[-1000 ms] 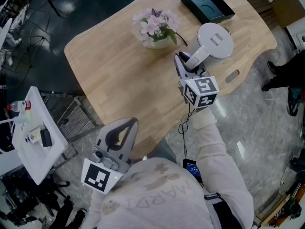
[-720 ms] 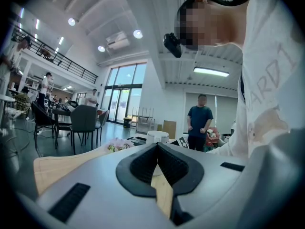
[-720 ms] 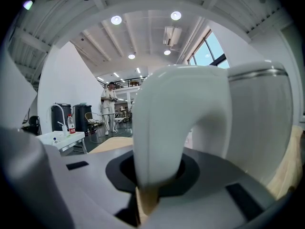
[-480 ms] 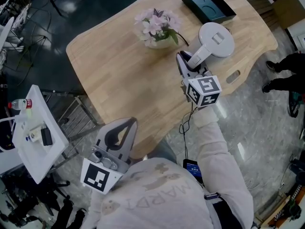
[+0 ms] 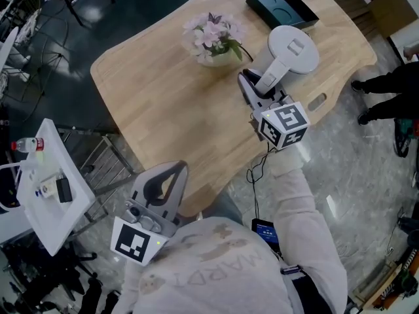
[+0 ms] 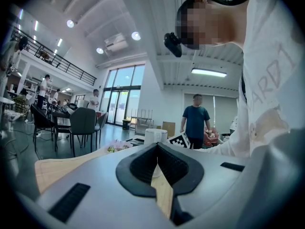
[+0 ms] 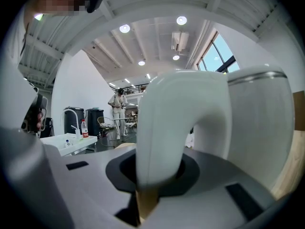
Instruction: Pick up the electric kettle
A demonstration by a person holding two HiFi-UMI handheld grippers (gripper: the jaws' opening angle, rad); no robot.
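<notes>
the white electric kettle [image 5: 294, 47] sits over the far right part of the wooden table [image 5: 163, 103], near the edge, seen from above with its round lid up. its curved handle [image 5: 270, 77] points toward the person. whether its base touches the wood cannot be told.

just left of the kettle a pale bowl [image 5: 216, 59] holds a bunch of pink flowers [image 5: 216, 31] with green leaves. beyond the kettle, at the table's far edge, lies a black tray [image 5: 281, 6] with two round hollows in its top. off the table to the left, a white stand [image 5: 49, 208] carries a bottle with a red cap [image 5: 25, 146], a small dark block [image 5: 63, 188] and a small pale item beside it.

the right gripper [image 5: 255, 86] is clamped on the kettle's handle: in the right gripper view the white handle fills the narrow gap between its jaws. the left gripper [image 5: 173, 171] hangs by the table's near edge, well apart from the kettle, its jaws closed with nothing between them.

counted: one kettle, one bowl of flowers, one black tray, two grippers.
</notes>
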